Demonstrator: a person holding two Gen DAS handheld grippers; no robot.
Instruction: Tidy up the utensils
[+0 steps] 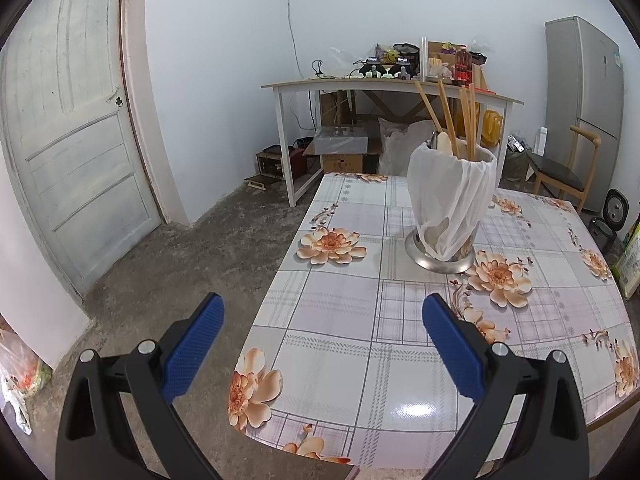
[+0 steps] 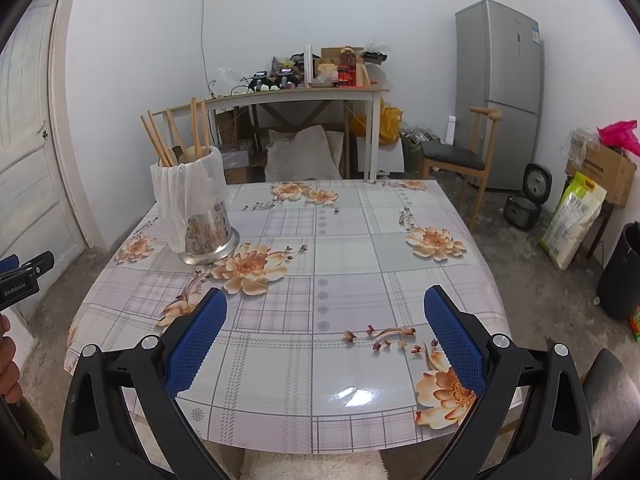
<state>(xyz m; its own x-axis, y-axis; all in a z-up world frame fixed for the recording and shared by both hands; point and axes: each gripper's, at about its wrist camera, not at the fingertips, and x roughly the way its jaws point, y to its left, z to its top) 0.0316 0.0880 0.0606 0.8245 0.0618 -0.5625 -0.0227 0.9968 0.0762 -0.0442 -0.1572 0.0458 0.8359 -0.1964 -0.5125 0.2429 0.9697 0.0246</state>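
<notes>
At one o'clock on the floral worktop (image 1: pixel 340 312) stands the steel utensil holder (image 1: pixel 450 216), cloth-draped, chopsticks (image 1: pixel 466 120) upright inside so they stay gathered; left gripper (image 1: pixel 322 344) and right gripper (image 2: pixel 325 336) both hover wide apart, empty, near the front edge
</notes>
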